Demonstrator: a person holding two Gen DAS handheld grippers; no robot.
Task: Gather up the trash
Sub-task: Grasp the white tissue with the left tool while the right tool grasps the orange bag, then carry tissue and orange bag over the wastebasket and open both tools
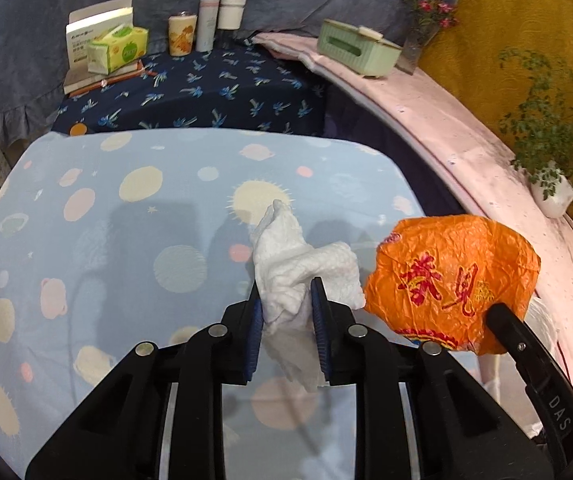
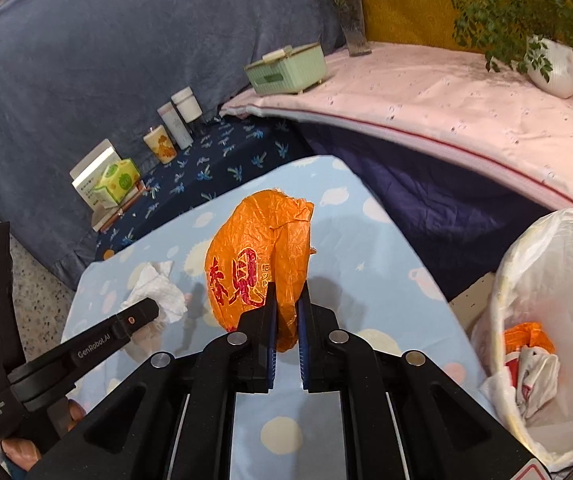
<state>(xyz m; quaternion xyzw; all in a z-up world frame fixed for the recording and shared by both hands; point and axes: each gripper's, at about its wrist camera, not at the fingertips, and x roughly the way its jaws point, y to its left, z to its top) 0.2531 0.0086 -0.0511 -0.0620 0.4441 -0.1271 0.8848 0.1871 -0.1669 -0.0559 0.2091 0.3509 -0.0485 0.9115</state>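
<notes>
Over blue planet cloth, near to far:
left gripper point(image 1: 286, 300): clenched on tissue point(image 1: 298, 264), wad pinched between blue pads, most of it bunched past the tips, tail hanging below
right gripper point(image 2: 286, 304): clenched on orange wrapper point(image 2: 262, 256), edge between pads, rest fanned past tips, red print facing camera
wrapper vs tissue: side by side, wrapper just right of tissue in left view
cloth point(image 1: 86, 216): under both items; both look lifted off it
bin bag point(image 2: 546, 280): white, right of cloth, orange and white trash inside
far: tissue pack point(image 1: 116, 48), cup point(image 1: 182, 34), two bottles on dark palm-print cloth
pink ledge point(image 2: 466, 100): green box point(image 2: 286, 68), flower vase, potted plant
</notes>
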